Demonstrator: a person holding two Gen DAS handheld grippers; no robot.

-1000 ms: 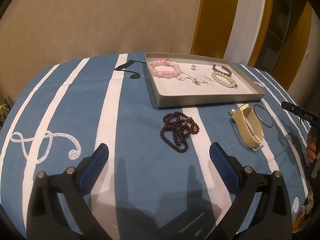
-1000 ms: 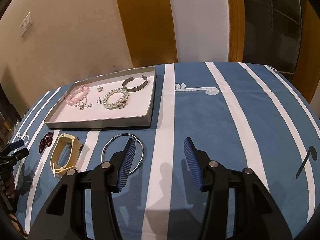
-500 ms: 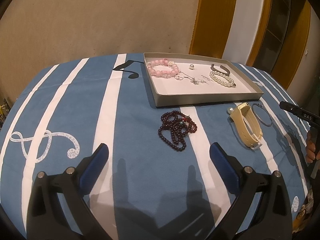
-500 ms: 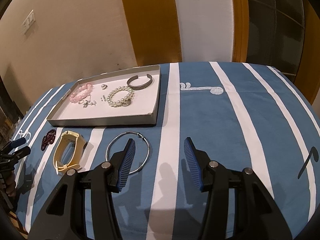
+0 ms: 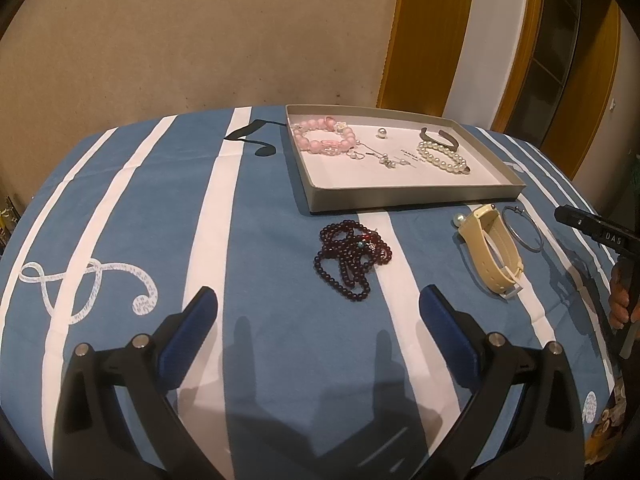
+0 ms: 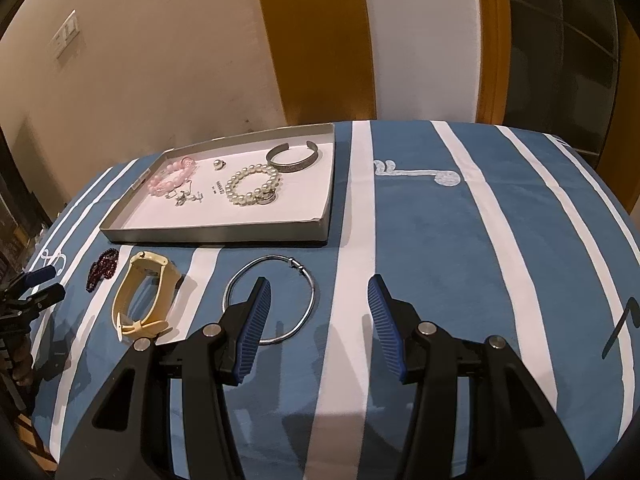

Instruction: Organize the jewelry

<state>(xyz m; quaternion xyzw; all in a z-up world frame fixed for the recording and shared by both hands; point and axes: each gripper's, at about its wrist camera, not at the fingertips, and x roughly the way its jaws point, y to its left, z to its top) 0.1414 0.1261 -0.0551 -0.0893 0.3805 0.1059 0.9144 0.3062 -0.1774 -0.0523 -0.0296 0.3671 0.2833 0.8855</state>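
Both the left gripper (image 5: 318,312) and right gripper (image 6: 319,304) are held spread and empty. At frame centre, the dark red bead necklace (image 5: 352,254) lies tangled before the tray (image 5: 412,200); loops could be snagged or dropped if pinched off-centre.

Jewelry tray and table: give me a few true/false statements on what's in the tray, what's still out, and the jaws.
1. The pearl bracelet lies inside the tray. True.
2. The dark red bead necklace is in the tray. False: it lies on the tablecloth in front of the tray.
3. The cream watch and the silver hoop lie outside the tray. True.
4. The right gripper is shut on the hoop. False: its jaws stand open and hold nothing.
5. The left gripper has open, empty jaws. True.
6. The pink bead bracelet lies beside the watch. False: it is in the tray.
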